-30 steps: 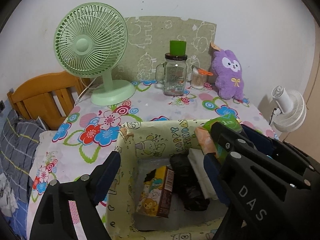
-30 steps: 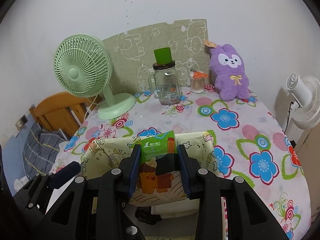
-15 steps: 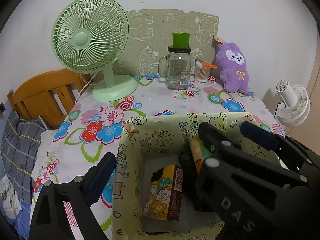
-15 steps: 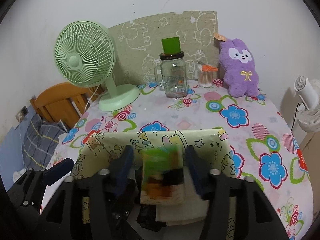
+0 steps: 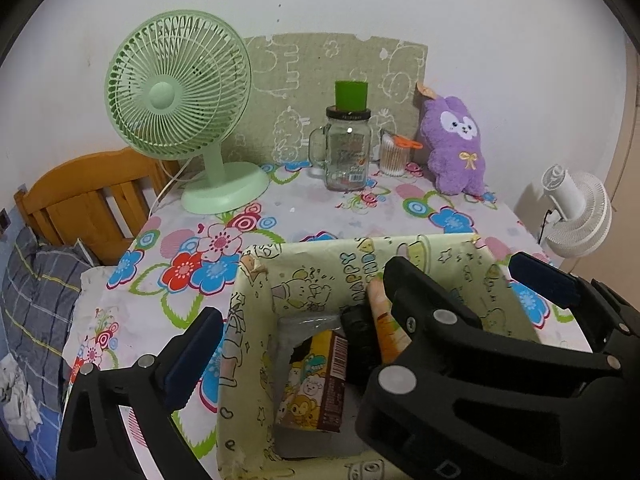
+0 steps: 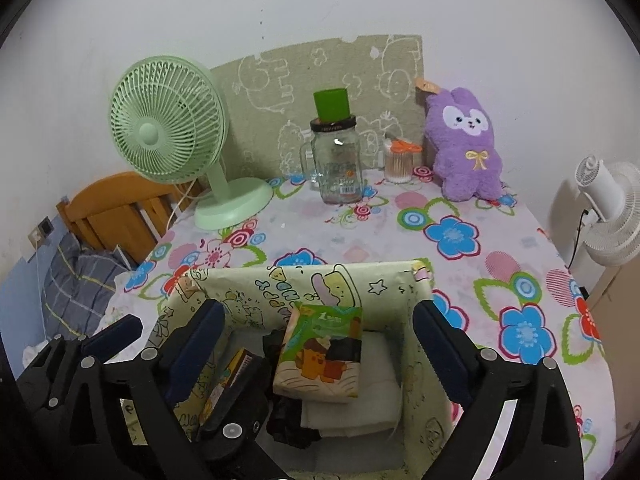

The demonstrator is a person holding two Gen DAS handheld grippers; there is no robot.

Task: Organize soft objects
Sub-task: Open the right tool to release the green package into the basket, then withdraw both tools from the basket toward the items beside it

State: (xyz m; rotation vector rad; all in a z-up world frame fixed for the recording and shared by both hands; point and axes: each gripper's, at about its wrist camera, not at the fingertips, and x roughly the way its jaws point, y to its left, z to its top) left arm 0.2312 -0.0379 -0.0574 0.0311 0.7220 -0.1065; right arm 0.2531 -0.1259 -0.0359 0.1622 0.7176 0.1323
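Left wrist view: the left gripper (image 5: 304, 332) stands spread wide over the near-left corner of the cartoon-print box (image 5: 256, 292), with nothing between its pads; its jaws have just been opening. The right gripper (image 5: 472, 284) crosses from the right above the box, released. Inside the box lie a brown-and-yellow carton (image 5: 316, 384), a black bundle (image 5: 360, 340) and the edge of the tissue pack (image 5: 384, 320).

Right wrist view: the right gripper (image 6: 320, 328) is released, its jaws having just been opening, and they clear the tissue pack (image 6: 320, 356) on both sides. The pack rests tilted inside the box (image 6: 416, 372), on a white folded cloth (image 6: 380, 376) and the black bundle (image 6: 288, 420). A purple plush rabbit (image 6: 464, 144) sits against the wall on the floral tablecloth (image 6: 460, 240), well apart from the box.
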